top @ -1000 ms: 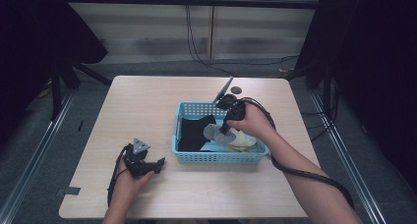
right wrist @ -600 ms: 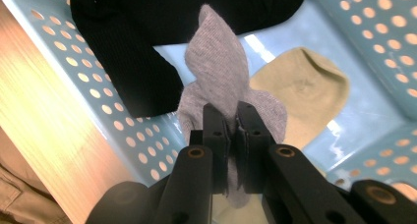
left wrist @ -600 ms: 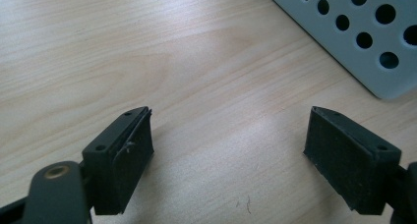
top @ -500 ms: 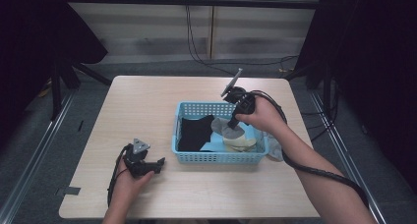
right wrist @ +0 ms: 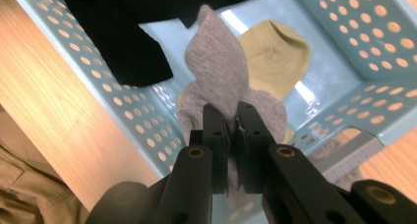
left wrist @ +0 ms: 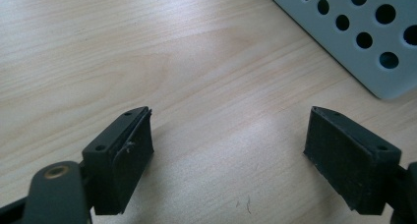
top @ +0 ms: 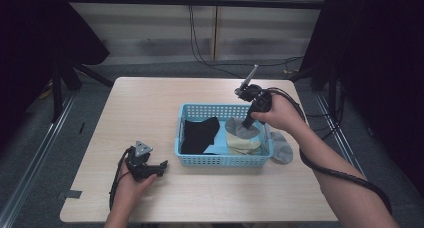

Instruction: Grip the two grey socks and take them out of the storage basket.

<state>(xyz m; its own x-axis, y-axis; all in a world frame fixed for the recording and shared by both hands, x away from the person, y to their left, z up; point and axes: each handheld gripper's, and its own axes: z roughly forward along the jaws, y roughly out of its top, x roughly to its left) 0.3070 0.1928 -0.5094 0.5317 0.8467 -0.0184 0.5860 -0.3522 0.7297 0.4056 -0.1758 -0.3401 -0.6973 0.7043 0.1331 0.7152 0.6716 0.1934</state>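
Right gripper view: jaws clamp grey sock above basket; left jaws wide, empty.

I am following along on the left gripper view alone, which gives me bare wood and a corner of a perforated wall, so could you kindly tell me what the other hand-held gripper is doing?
Observer: The right hand-held gripper is shut on a grey sock, pinching it above the blue basket.
Operator: Thank you. Is anything else lying in that basket?
Observer: Yes, a black sock lies on its left side and a pale yellow sock on its right, under the grey one.
Operator: And is anything lying outside it?
Observer: A second grey sock lies on the table, against the basket's right end.
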